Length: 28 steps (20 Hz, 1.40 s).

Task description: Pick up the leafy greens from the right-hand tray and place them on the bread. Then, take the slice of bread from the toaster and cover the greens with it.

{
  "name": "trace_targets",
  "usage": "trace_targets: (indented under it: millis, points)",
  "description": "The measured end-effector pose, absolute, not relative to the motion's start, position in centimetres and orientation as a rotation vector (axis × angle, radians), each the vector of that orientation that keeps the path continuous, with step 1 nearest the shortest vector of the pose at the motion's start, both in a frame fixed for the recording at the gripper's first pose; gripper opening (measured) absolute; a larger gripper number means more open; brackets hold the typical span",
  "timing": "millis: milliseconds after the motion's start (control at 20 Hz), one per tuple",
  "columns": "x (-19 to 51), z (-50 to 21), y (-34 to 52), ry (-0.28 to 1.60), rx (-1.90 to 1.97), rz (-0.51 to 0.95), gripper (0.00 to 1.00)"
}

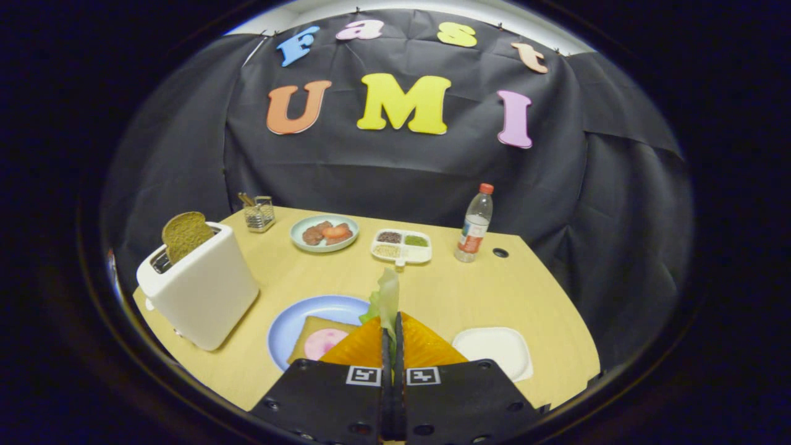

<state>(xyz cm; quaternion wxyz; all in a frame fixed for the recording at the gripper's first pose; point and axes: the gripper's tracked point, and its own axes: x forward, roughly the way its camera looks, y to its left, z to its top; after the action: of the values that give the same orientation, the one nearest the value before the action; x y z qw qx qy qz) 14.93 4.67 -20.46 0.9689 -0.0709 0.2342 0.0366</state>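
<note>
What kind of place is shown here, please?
Probably a staged kitchen table in a recording booth, not a real kitchen: a toaster holding bread, a blue plate, and black cloth behind. The gripper holds leafy greens.

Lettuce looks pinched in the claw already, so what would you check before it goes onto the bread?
1. Grip: gripper shut on the lettuce, leaf standing up from the fingers: ok.
2. Target: bread with a pink slice lies on the blue plate: ok.
3. Lettuce over bread: it sits right of it: not ok.
4. White tray emptied: ok.
5. Toast waiting in toaster: ok.
</note>
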Motion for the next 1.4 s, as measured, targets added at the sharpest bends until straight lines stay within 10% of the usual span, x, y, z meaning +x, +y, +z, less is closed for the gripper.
trace_targets:
  millis: [450, 1100, 1300, 1400]
  points:
    - [14.3, -23.1, 16.3, 0.479, -0.076, 0.297, 0.01]
    - [20.8, -31.4, 9.2, 0.644, -0.024, 0.18, 0.01]
    - [21.3, -32.2, 8.6, 0.659, -0.015, 0.169, 0.1]
    - [20.9, -32.0, 8.5, 0.661, -0.013, 0.165, 0.36]
